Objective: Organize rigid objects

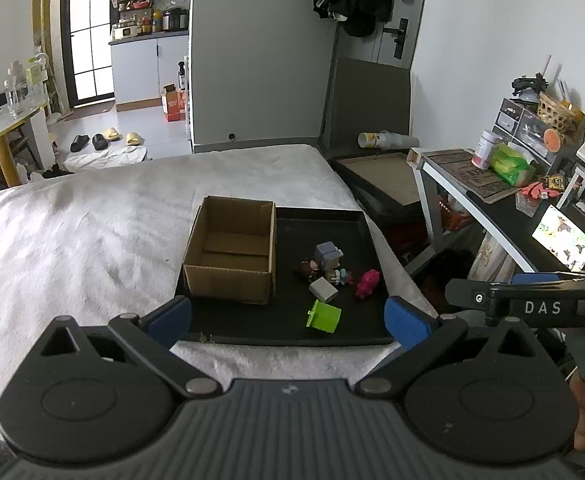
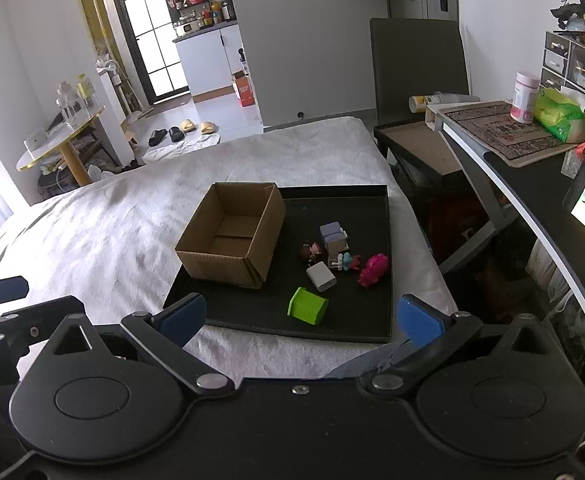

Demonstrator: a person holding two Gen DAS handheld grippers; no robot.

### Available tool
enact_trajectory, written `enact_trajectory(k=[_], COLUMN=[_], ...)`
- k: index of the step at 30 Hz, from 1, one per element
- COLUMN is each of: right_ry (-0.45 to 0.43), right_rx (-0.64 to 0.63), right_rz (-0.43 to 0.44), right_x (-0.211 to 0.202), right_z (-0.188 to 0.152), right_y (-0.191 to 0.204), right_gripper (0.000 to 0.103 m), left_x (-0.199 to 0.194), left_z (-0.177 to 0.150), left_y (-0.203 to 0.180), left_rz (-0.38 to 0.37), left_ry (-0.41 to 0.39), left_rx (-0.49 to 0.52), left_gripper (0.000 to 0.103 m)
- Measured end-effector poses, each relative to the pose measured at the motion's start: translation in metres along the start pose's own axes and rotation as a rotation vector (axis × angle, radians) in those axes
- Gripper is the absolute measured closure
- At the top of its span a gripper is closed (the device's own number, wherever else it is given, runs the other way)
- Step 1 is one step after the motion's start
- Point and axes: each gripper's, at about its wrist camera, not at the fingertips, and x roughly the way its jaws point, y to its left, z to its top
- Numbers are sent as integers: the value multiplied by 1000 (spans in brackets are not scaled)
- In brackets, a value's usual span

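Cardboard box (image 2: 230,236) empty on black tray (image 2: 376,196), toys beside it; both grippers (image 1: 288,316) (image 2: 302,320) wide, holding nothing; best start: nearest green block (image 2: 307,306), possibly hollow, squared between pads

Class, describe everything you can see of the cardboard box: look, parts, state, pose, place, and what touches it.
The cardboard box is plain brown corrugated card, rectangular, open at the top and empty, its floor showing a flap seam. It stands upright on the left part of the black tray, which lies on a white bed cover. Its left side reaches the tray's left edge. The toys lie apart to its right; neither gripper touches it.
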Motion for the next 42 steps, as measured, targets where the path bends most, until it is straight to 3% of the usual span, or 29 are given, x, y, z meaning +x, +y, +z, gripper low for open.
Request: enact_trajectory(k=[42], right_ry=[-13], right_rx=[-14], right_rz=[22], right_x=[0], right_z=[3], right_y=[5], right_gripper=[0], left_x=[-4], left_z=[2], left_y=[-5], left_rz=[15], left_ry=[14], left_rx=[21], left_gripper=[1])
